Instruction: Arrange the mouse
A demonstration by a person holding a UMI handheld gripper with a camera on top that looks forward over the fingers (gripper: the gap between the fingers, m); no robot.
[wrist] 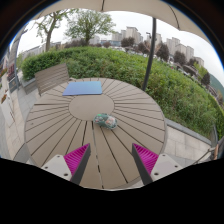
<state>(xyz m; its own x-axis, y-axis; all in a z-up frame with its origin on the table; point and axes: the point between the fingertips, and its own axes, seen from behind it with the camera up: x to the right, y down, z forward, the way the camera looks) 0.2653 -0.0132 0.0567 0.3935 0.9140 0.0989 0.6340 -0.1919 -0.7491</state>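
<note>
Outdoor terrace, round slatted wooden table (60, 125) w/ hedge behind. Small grey computer mouse (105, 120) lies right of centre, beyond fingers; blue rectangular mat (83, 88) at far side. Gripper (110, 160) fingers spread apart, holding nothing.

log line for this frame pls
gripper: open, empty | mouse: on round table, ahead of fingers | mousepad: beyond mouse | grasp: not yet

Mouse (106, 121) too small for detail; chair (52, 78) partly hidden.
</note>
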